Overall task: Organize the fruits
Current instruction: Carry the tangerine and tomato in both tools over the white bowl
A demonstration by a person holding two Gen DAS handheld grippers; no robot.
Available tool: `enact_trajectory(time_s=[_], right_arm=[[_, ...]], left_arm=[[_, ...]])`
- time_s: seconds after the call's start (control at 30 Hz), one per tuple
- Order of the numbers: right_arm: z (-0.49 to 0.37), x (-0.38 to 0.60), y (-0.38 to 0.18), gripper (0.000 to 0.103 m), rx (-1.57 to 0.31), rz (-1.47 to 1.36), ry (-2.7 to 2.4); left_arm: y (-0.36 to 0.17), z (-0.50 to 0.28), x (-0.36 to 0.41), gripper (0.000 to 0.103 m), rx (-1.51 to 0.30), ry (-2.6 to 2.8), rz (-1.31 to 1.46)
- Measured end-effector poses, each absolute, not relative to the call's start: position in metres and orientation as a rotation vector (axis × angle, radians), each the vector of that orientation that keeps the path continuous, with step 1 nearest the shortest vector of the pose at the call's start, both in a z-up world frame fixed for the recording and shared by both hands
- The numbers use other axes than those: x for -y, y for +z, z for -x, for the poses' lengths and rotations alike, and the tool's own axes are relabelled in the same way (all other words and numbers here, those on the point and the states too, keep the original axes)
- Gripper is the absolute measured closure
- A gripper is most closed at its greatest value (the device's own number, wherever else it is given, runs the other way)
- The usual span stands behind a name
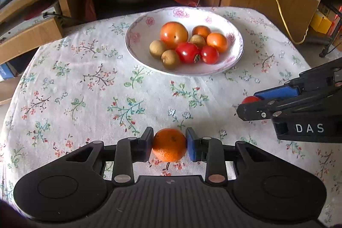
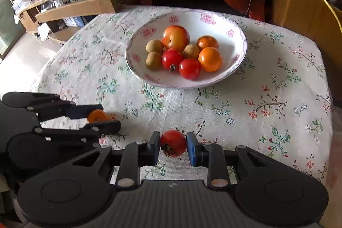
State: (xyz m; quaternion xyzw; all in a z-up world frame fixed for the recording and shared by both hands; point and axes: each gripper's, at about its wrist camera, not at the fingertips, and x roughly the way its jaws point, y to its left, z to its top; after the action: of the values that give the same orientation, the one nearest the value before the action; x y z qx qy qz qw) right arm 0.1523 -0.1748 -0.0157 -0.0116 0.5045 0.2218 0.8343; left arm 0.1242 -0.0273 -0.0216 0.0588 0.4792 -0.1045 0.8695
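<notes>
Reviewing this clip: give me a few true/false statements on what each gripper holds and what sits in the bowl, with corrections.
1. The left gripper is shut on an orange. True.
2. The right gripper is open and holds nothing. False: it is shut on a red fruit.
3. The floral bowl holds eight fruits. True.
4. The bowl contains only red fruits. False: it also holds orange and brown ones.
5. The bowl stands on a flowered tablecloth. True.
</notes>
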Motion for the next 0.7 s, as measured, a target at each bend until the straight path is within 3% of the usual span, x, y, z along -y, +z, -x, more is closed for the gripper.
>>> enact_trajectory(time_s=[0.7], right_arm=[[-0.197, 0.192, 0.013, 0.076, -0.958, -0.113, 0.418]], left_arm=[[0.008, -0.181, 0.038, 0.063, -0.903, -0.218, -0.038]])
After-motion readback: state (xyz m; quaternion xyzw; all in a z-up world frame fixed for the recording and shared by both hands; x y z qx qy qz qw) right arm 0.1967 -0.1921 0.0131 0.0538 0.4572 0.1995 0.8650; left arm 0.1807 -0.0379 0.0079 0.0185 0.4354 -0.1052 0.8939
